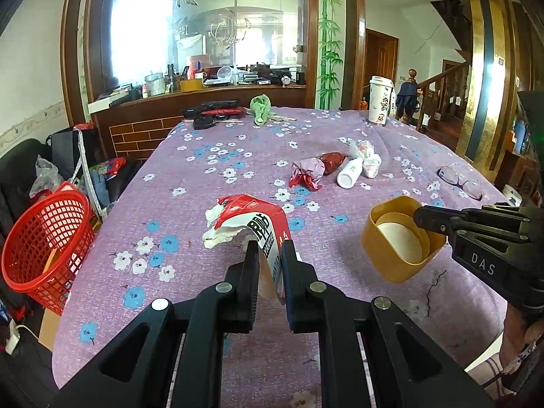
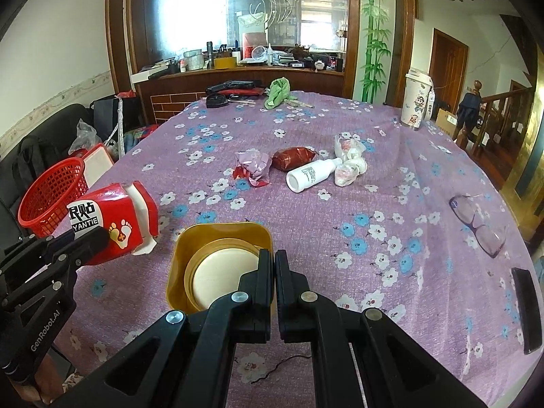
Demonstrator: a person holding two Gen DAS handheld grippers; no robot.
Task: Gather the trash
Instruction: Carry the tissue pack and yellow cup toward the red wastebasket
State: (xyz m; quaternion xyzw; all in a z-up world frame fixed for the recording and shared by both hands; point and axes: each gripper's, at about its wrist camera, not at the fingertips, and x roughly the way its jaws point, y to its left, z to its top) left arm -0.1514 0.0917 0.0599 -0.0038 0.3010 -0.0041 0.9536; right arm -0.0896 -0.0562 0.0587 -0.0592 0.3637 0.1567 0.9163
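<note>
My left gripper [image 1: 269, 251] is shut on a torn red and white carton [image 1: 251, 221] and holds it above the purple flowered tablecloth [image 1: 210, 156]; the carton also shows in the right wrist view [image 2: 115, 221]. My right gripper [image 2: 274, 258] is shut on the rim of a yellow plastic cap [image 2: 217, 265], lifted over the cloth; the cap also shows in the left wrist view [image 1: 401, 238]. Further back lie a crumpled pink and red wrapper [image 2: 253, 168], a dark red packet [image 2: 294, 158], a white bottle [image 2: 311, 175] and crumpled white wrappers [image 2: 350, 163].
A red mesh basket [image 1: 47, 248] stands off the table's left edge. Glasses [image 2: 479, 224] and a black phone [image 2: 527, 309] lie at the right. A tall white cup [image 2: 416, 102], a green cloth [image 2: 277, 91] and black items [image 2: 234, 86] are at the far end.
</note>
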